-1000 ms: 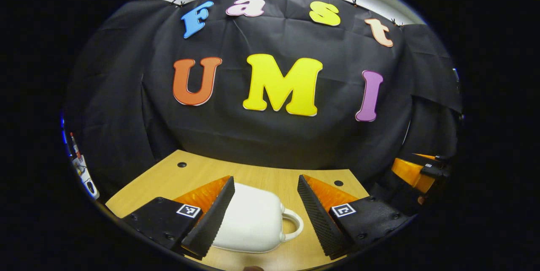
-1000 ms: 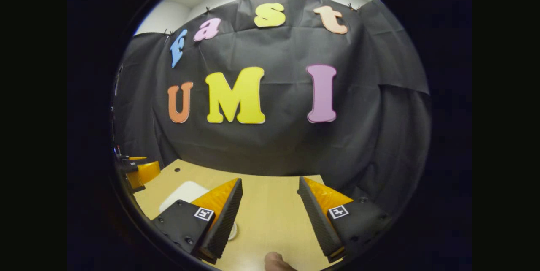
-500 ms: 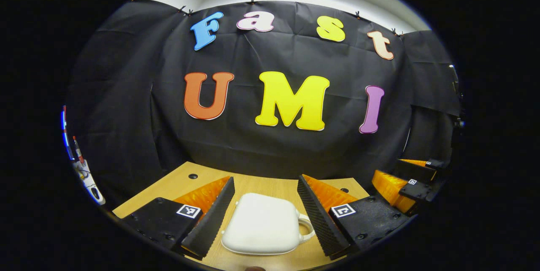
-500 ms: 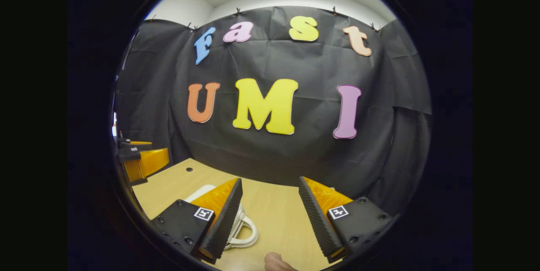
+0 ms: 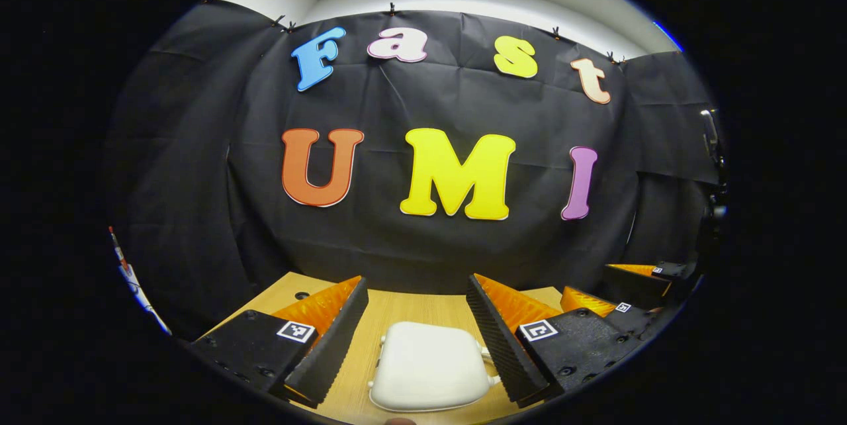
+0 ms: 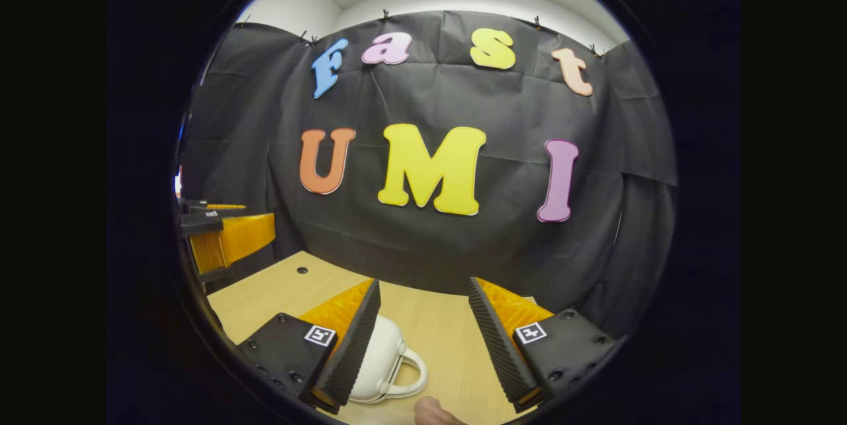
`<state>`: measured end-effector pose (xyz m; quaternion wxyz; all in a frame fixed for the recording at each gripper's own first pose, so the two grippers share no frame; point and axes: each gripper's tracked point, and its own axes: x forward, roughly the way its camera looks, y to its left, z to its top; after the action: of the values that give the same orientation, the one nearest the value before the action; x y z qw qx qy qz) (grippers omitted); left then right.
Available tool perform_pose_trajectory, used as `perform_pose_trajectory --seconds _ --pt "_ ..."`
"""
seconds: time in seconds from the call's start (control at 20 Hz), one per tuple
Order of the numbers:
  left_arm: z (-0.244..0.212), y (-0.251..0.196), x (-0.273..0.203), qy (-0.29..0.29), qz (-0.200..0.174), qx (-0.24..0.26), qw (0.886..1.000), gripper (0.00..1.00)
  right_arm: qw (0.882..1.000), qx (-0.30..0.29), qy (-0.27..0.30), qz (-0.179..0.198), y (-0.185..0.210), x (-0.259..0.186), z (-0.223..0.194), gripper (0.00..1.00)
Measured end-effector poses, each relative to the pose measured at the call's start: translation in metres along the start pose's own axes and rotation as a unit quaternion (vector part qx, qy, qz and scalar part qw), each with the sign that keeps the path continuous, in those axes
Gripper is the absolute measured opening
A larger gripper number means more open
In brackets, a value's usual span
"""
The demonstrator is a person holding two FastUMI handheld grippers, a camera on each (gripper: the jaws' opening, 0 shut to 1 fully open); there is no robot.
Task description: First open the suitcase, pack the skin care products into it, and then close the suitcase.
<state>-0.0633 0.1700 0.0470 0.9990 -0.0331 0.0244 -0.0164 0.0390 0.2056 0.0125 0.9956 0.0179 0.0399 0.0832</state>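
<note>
Suitcase [image 5: 427, 373] lies shut at my six o'clock between spread left tongs [image 5: 417, 339]; right tongs [image 6: 423, 335], also spread, could knock its handle [image 6: 405, 375].

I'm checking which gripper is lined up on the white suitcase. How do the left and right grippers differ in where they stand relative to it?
The left gripper has the suitcase between its fingers, near the middle; the right gripper has the suitcase off to its left, partly behind its left finger. The left gripper sees the closed lid from above; the right gripper faces the handle end. Both are open, touching nothing, above the wooden table.
</note>
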Motion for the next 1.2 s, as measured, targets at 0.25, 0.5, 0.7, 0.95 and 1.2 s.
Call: perform_pose_trajectory --seconds 0.25,0.5,0.7,0.95,1.2 --pt "0.0 -0.005 -0.001 -0.004 -0.012 0.014 1.0 0.96 1.0 -0.002 0.004 -0.004 0.0 0.003 -0.003 0.8" --pt "-0.004 -0.009 -0.002 0.005 -0.02 0.015 1.0 0.96 1.0 0.006 0.0 -0.014 -0.006 0.002 -0.003 0.8" --pt "-0.007 -0.009 -0.003 0.008 -0.019 0.012 1.0 0.96 1.0 0.007 0.005 -0.022 -0.015 -0.002 -0.008 0.8" --pt "-0.012 -0.011 -0.005 0.016 -0.02 0.009 1.0 0.96 1.0 0.003 0.005 -0.021 -0.017 -0.007 -0.007 0.8" --pt "-0.012 -0.017 -0.006 0.018 -0.025 0.01 0.999 0.96 1.0 0.002 0.007 -0.021 -0.023 -0.01 -0.005 0.8"
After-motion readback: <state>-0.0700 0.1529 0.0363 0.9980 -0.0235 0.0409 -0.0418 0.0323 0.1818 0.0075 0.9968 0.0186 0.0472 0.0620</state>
